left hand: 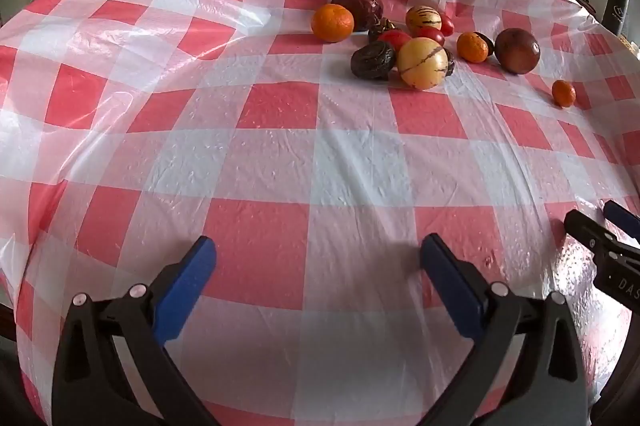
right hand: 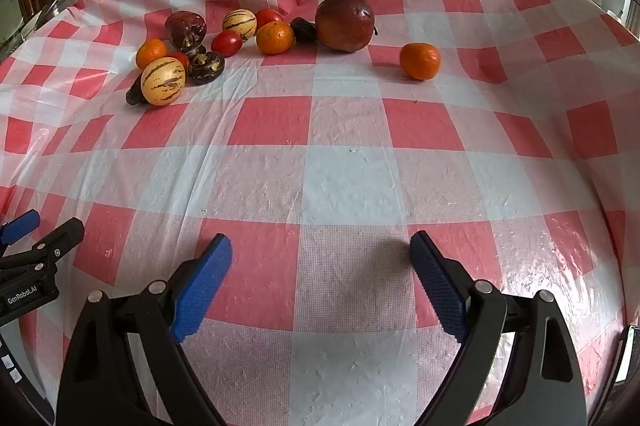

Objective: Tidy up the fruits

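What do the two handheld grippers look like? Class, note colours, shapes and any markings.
Both the left gripper and the right gripper have black, angular plastic arms with round silver rivets, ending in flat blue textured pads. White lettering marks their sides: "GenRobot.AI" on the left one, seen from the right wrist, and "DAS" on the right one, partly cut off.

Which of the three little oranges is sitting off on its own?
The orange on the right in the right wrist view. It lies alone on the tablecloth, while the other two sit among the pile of fruit.
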`<state>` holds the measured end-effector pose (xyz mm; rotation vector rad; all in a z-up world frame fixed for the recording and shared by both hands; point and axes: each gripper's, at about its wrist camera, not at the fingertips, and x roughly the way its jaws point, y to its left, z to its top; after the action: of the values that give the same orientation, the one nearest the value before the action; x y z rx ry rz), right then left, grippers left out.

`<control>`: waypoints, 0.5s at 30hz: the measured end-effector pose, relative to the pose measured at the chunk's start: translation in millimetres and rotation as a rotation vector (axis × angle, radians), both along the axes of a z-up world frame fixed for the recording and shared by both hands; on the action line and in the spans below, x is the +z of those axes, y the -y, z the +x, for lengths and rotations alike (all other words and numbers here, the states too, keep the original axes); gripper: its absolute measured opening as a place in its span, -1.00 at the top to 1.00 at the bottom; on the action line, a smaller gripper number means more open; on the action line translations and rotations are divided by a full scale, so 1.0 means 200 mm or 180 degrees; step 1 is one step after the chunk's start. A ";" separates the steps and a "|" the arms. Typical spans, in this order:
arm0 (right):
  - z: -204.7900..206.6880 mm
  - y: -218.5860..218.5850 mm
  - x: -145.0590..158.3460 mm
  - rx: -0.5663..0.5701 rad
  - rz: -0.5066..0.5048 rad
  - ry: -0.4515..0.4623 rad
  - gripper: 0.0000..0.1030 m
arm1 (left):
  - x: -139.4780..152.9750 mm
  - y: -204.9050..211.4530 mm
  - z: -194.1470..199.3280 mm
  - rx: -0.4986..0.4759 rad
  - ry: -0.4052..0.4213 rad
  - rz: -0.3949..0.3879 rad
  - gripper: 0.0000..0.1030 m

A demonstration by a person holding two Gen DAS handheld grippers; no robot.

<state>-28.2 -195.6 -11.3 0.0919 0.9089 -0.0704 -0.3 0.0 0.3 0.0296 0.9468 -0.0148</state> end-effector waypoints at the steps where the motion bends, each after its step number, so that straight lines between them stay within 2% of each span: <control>1: 0.00 0.00 0.00 0.0000 -0.0001 -0.0014 -0.70 | 0.00 0.00 0.00 0.0000 -0.0016 0.0000 -0.97; 15: 0.00 0.00 0.00 0.0000 0.0001 -0.0018 -0.70 | 0.00 0.00 0.00 0.0000 -0.0020 0.0004 -0.97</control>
<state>-27.9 -195.5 -11.3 0.0922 0.9145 -0.0705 0.0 0.0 0.0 0.0305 0.9530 -0.0143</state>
